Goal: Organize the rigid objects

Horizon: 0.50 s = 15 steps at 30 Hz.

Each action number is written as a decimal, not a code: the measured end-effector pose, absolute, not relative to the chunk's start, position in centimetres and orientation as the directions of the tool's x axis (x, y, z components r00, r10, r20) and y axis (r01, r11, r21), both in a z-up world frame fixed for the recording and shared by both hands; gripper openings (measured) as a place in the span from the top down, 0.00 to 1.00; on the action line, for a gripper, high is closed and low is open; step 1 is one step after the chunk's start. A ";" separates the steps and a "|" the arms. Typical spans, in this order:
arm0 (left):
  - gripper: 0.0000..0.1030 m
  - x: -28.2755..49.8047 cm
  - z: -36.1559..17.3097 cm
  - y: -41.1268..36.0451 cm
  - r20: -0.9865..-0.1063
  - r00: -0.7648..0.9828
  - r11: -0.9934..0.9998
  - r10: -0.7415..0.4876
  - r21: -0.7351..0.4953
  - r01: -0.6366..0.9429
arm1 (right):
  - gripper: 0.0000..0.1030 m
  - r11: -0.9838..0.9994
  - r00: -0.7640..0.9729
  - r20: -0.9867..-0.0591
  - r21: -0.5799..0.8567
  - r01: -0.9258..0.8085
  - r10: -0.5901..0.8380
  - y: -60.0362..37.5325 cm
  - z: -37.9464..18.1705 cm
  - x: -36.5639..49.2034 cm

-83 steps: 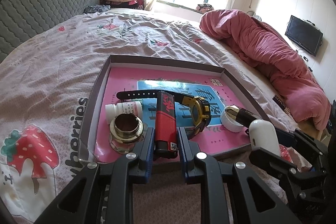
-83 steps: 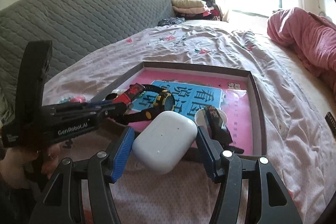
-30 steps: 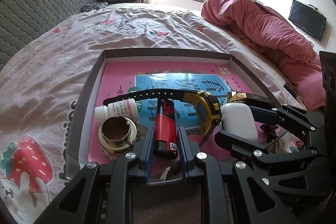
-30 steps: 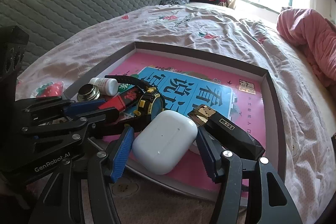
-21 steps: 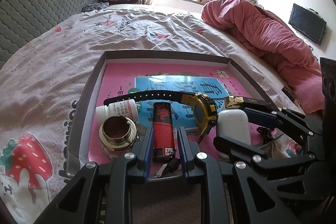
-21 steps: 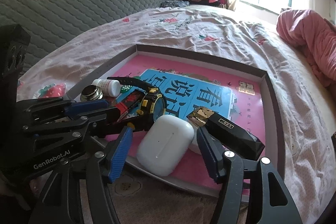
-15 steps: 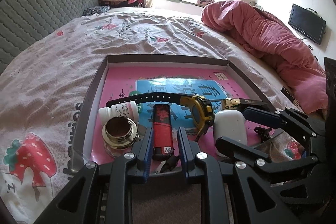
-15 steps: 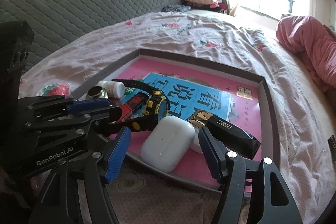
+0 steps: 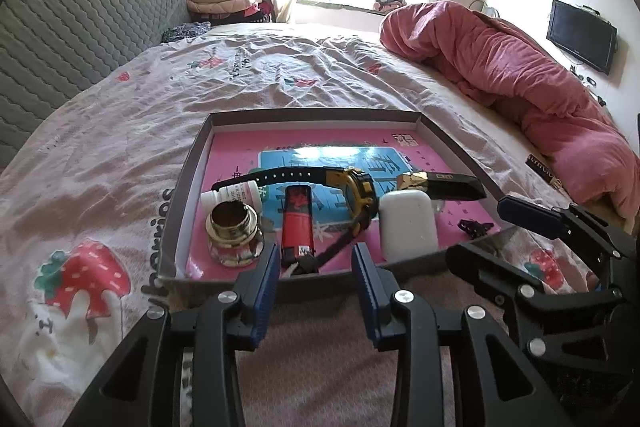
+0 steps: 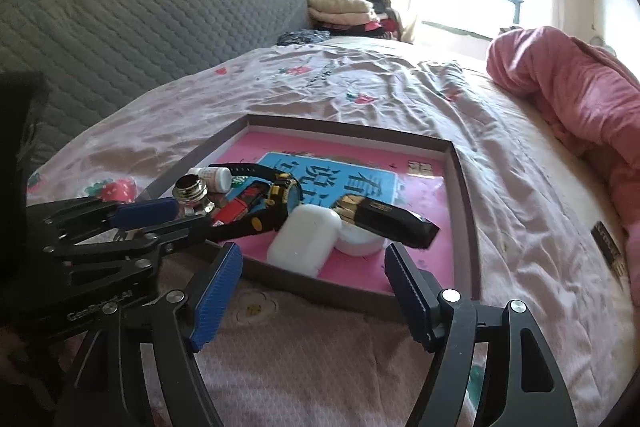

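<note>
Both grippers have been drawn back from the shallow grey-rimmed tray with the pink printed floor (image 9: 192,163) since the earlier frames, and their loads have been left inside it. At the tray's near edge the left gripper (image 9: 316,269) is seen with its blue-padded jaws just opened, parted with nothing pressed between them; the red rectangular lighter (image 9: 297,223), formerly clamped there, lies flat just inside the near rim. Beside it, the right gripper (image 10: 312,287) is held before the same rim, its jaws just widened and spread empty, and the white rounded plastic earbud case (image 10: 304,241) it had carried rests on the tray floor near that edge. Left of the lighter a brass-collared glass jar (image 9: 234,233) stands upright, with a small white pill bottle (image 9: 236,193) lying behind it. A black-strapped wristwatch with a yellow bezel (image 9: 356,189) is draped between lighter and case. Behind the case a black and gold slim box (image 9: 444,183) is propped on a low white round tub (image 10: 360,241). Beyond the tray a crumpled pink quilt (image 9: 520,75) is heaped.
</note>
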<state>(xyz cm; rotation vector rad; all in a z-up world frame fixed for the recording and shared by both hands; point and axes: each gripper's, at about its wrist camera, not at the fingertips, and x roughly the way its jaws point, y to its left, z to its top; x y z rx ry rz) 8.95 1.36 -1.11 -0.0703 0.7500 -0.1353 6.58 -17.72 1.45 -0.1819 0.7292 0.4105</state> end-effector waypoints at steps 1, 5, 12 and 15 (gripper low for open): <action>0.64 8.6 -0.8 1.3 -0.674 0.724 0.989 -0.148 -0.114 0.096 | 0.27 0.907 0.669 -0.680 -0.013 -0.421 0.300 -17.9 1.5 6.5; 0.62 7.5 0.2 1.2 -0.662 0.734 0.988 -0.153 -0.124 0.094 | 0.27 0.920 0.675 -0.676 0.011 -0.391 0.295 -18.8 1.9 5.8; 0.49 5.6 1.2 1.0 -0.658 0.739 0.989 -0.144 -0.113 0.092 | 0.26 0.936 0.703 -0.656 0.014 -0.351 0.274 -20.0 3.0 4.3; 0.49 5.0 1.4 0.8 -0.657 0.741 0.990 -0.140 -0.105 0.094 | 0.26 0.941 0.712 -0.648 0.027 -0.336 0.272 -20.5 3.5 3.6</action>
